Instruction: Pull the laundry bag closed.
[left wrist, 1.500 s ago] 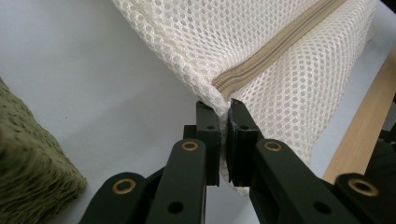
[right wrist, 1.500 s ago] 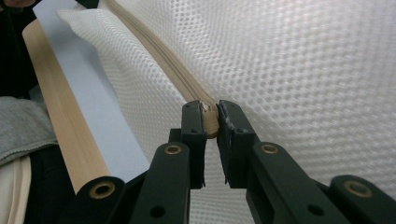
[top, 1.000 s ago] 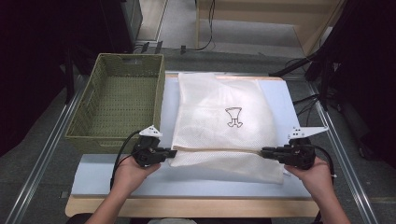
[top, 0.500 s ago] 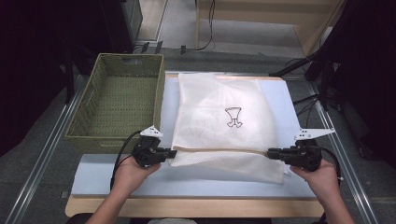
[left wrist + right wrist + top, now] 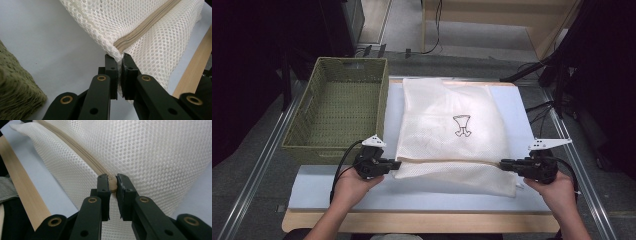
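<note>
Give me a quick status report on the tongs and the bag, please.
Left tongs and right tongs shut on white mesh zipped bag, at zip ends. Bag flat on table. Green woven basket alongside, clear.

A pale blue mat (image 5: 422, 192) is covering the wooden worktop (image 5: 412, 221), a green woven basket (image 5: 339, 112) is sitting at its left, and grey floor (image 5: 492, 47) is lying beyond under dim light.

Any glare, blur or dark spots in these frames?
High view: glare on the mesh bag's far edge, surroundings nearly black. Left gripper view: zip sharp, basket at the edge soft. Right gripper view: mesh crisp near the jaws, softer toward the far corner.
</note>
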The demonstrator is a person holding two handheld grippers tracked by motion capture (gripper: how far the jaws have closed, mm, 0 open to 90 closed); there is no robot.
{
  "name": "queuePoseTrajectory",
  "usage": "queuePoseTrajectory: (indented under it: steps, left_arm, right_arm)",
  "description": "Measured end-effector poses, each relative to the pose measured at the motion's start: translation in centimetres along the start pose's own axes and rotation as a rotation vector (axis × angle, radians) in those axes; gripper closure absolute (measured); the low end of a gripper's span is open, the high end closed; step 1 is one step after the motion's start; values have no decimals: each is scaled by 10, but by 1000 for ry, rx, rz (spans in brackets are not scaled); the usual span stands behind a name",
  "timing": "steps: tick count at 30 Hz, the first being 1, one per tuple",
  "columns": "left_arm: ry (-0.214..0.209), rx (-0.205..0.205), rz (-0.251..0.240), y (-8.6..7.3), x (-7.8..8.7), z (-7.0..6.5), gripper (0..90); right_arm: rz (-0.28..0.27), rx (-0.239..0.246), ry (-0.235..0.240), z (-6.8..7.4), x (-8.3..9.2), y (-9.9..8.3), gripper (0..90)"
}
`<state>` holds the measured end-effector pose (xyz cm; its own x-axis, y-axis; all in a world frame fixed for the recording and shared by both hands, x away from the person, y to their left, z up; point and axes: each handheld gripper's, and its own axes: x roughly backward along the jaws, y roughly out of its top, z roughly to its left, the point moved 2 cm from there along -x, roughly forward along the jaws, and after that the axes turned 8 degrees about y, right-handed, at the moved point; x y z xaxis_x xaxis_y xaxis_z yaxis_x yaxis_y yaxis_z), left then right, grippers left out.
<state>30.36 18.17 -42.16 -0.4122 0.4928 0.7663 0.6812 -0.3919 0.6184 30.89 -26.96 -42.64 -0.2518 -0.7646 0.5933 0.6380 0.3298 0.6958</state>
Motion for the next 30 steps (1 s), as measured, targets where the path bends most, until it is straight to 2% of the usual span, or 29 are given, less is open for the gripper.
queuePoseTrajectory:
  steps: [4,15,21,25,28,30]
  left_arm:
    - [-5,-5,16,-1,-2,0,863]
    - [3,-5,5,-1,1,0,863]
    - [12,-20,5,-1,0,-1,861]
    - [0,-8,7,-1,0,1,862]
    - [-27,23,-2,-1,1,3,862]
    - [-15,14,2,-1,2,3,863]
  right_arm:
    - [3,-10,-12,-1,1,-2,826]
    - [6,-27,-35,-7,6,-10,826]
    - [6,-35,-36,-10,7,-12,825]
    - [4,-36,-39,-10,6,-12,825]
    - [0,-42,-34,-11,7,-13,825]
    - [4,-37,-35,-13,7,-13,826]
